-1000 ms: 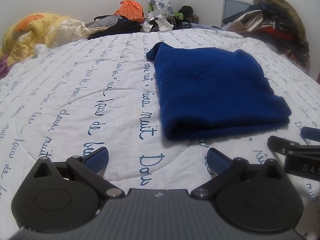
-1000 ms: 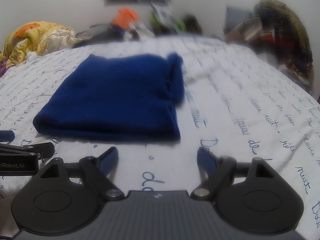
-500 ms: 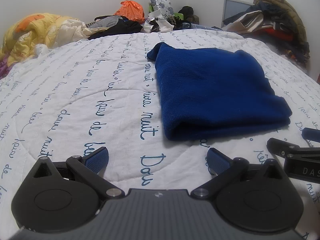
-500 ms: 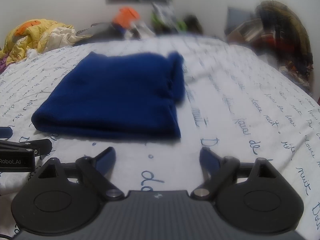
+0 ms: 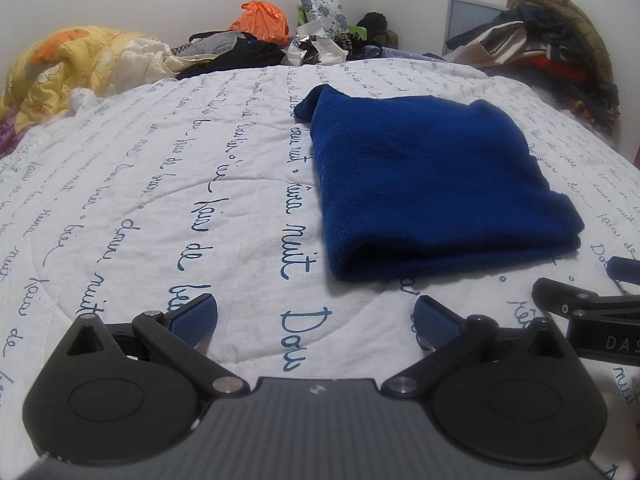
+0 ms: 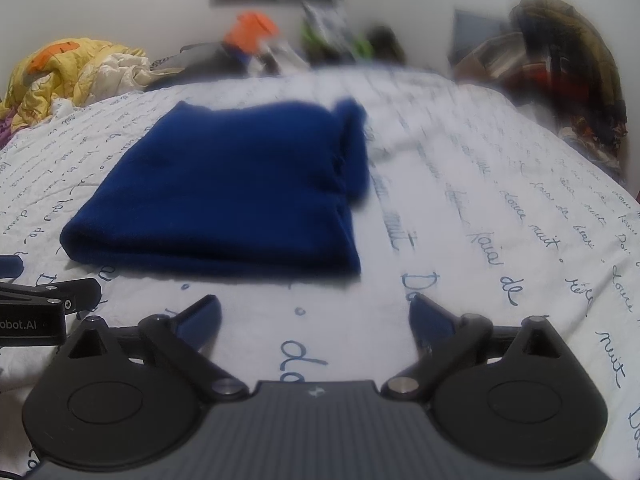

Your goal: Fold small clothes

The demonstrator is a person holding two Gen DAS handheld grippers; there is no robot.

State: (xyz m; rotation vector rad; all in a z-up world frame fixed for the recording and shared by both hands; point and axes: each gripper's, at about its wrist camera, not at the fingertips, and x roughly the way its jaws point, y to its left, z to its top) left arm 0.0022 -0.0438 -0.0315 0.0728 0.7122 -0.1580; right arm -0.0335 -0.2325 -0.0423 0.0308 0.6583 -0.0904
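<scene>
Folding appeared essentially done: the blue knit garment [image 5: 432,184] lay as a thick, squared bundle on the script-printed white quilt [image 5: 160,200], its rolled fold edge nearest the cameras and one small corner poking out at the far edge. The left gripper [image 5: 314,314] stood released and empty, the bundle at about one o'clock from it; the right gripper [image 6: 314,314], its jaws opening with nothing between them, had the bundle at about eleven o'clock. By this view, only tucking that corner or setting the bundle aside remained.
</scene>
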